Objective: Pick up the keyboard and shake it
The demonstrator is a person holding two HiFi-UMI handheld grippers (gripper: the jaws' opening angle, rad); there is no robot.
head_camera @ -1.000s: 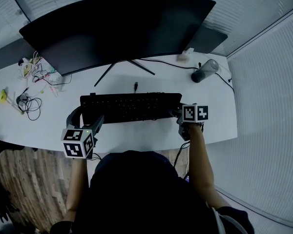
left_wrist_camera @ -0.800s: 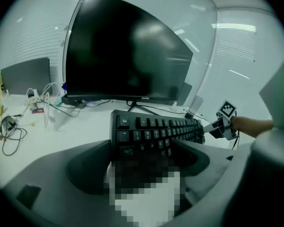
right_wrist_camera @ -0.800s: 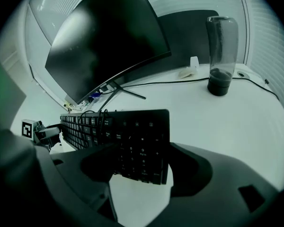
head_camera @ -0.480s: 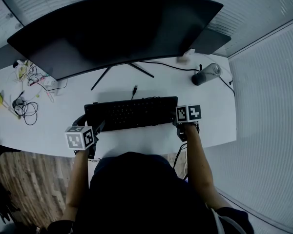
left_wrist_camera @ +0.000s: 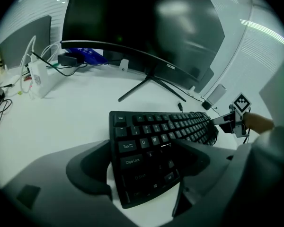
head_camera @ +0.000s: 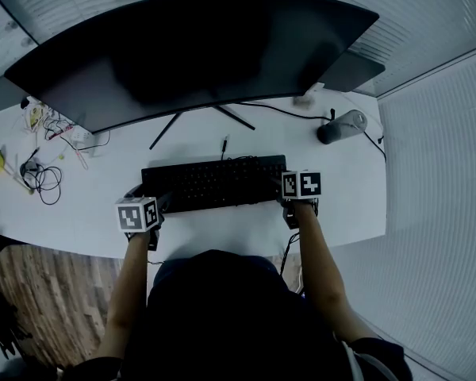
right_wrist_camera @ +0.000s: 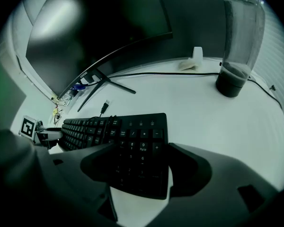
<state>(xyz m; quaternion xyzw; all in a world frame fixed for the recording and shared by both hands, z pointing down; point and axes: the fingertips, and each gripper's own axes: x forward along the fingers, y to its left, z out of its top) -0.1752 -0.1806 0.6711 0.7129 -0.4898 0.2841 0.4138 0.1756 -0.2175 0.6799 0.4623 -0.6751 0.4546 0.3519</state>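
white desk (head_camera: 222, 232) | monitor stand (head_camera: 166, 129) is planted beyond left gripper (head_camera: 160, 202) and right gripper (head_camera: 281, 187) | dark cylinder (head_camera: 343, 125) is stood beyond right gripper, to its right | cable tangle (head_camera: 33, 171) is heaped well left of left gripper

Keyboard (left_wrist_camera: 156, 145) keys are showing white legends in the left gripper view: Esc, Tab, Caps Lock. In the right gripper view its number-pad keys are reading 7, 8, 9, PgUp, 6. Monitor (left_wrist_camera: 142, 27) bezel is carrying a logo, too small to read.
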